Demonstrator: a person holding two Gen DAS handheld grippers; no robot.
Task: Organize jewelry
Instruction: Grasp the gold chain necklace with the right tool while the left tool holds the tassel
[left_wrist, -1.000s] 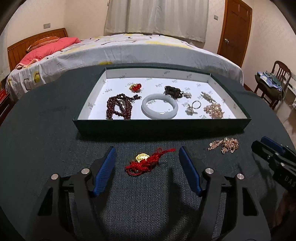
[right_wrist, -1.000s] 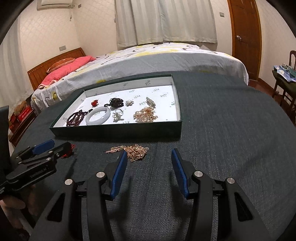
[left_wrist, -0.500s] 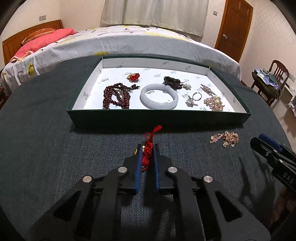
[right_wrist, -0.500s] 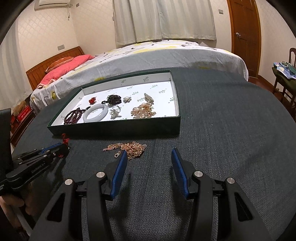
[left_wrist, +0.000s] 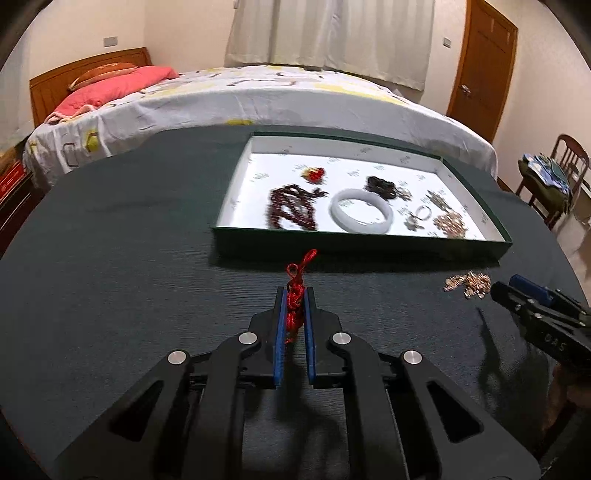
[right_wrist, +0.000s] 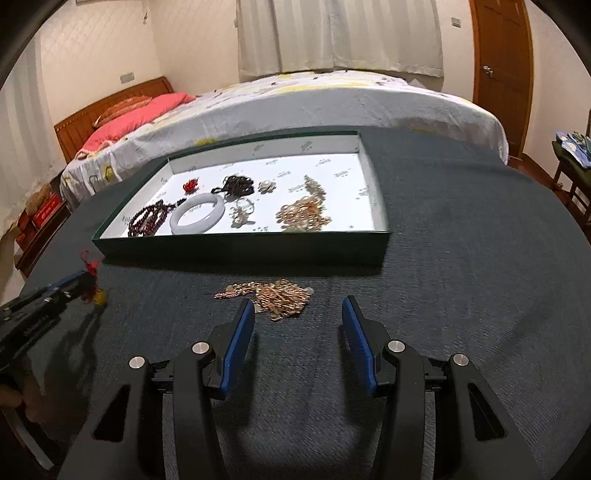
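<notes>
Presently, the left gripper (left_wrist: 294, 295) clamps the red knotted charm (left_wrist: 295, 299) short of the tray (left_wrist: 354, 245) ahead (several pieces already inside), while the right gripper (right_wrist: 297, 314), half-open and empty, faces the gold chain (right_wrist: 273, 295) on the surface (right_wrist: 461, 295).

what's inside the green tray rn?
Inside the green tray: dark red bead strand, pale jade bangle, small red charm, dark bead cluster, silver pieces, gold-pink chain pile. Anything under the piles is hidden; the near wall hides a strip of the floor.

No legible text anywhere.
</notes>
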